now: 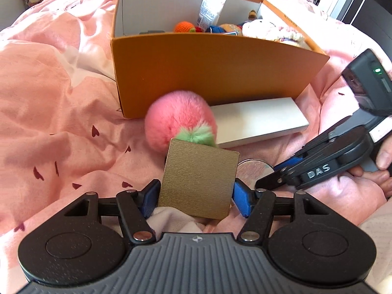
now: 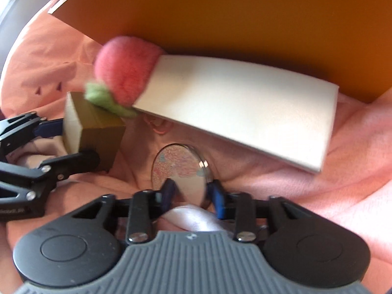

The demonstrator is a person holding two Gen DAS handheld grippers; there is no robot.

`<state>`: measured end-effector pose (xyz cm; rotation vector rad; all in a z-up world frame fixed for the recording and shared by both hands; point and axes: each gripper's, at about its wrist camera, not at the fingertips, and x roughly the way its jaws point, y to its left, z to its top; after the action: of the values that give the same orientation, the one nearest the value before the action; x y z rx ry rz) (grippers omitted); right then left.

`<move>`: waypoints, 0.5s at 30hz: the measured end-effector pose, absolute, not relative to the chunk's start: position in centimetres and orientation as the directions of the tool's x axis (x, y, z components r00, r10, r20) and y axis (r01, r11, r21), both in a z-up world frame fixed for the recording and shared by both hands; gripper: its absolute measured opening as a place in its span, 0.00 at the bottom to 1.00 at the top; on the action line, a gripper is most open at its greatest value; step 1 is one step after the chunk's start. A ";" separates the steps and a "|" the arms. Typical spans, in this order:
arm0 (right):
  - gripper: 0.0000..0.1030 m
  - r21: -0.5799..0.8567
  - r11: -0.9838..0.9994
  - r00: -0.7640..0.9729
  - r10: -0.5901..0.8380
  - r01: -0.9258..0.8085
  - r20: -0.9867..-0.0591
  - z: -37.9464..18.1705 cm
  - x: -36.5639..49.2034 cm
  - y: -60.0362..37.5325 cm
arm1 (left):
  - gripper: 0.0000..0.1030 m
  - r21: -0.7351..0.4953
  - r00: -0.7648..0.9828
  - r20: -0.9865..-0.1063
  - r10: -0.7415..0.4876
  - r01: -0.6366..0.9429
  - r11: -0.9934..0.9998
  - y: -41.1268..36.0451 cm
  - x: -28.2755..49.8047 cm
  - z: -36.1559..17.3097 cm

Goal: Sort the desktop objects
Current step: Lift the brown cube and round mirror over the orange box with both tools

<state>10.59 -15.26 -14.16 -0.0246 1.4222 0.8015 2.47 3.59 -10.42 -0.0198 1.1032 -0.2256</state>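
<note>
My left gripper (image 1: pixel 194 193) is shut on a small gold box (image 1: pixel 198 178), which also shows in the right wrist view (image 2: pixel 90 125). My right gripper (image 2: pixel 192 191) is shut on a round compact mirror (image 2: pixel 181 171), seen partly behind the gold box in the left view (image 1: pixel 254 169). A pink fluffy ball (image 1: pixel 178 122) with a green tuft lies just beyond the gold box, and also shows in the right view (image 2: pixel 125 71). A flat white box (image 1: pixel 257 120) lies beside it against the orange box (image 1: pixel 208 73).
The orange box holds several small toys (image 1: pixel 220 28) and a tube (image 1: pixel 210 5). Everything rests on a rumpled pink bedspread (image 1: pixel 61 122). The right gripper's body (image 1: pixel 330 161) and the hand holding it are at the right of the left view.
</note>
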 end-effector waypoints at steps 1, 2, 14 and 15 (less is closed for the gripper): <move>0.21 0.442 0.737 -0.049 0.489 -0.512 -0.871 -13.4 10.3 -15.3 | 0.71 -0.127 0.432 -0.882 -0.190 0.171 0.977 3.7 2.4 -10.3; 0.17 0.450 0.725 -0.042 0.505 -0.522 -0.862 -12.7 10.0 -15.3 | 0.71 -0.126 0.434 -0.881 -0.189 0.171 0.977 3.6 2.5 -10.2; 0.15 0.382 0.678 -0.022 0.475 -0.628 -0.880 -10.8 8.5 -11.9 | 0.69 -0.134 0.498 -0.848 -0.181 0.127 0.983 5.1 2.6 -6.9; 0.15 0.374 0.680 -0.010 0.475 -0.631 -0.880 -10.4 8.5 -12.2 | 0.69 -0.131 0.511 -0.841 -0.176 0.123 0.984 5.2 2.6 -6.4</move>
<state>8.54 -12.18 -10.38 -0.1464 1.3162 0.8790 2.56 5.19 -6.45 -0.0570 1.0187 -0.1801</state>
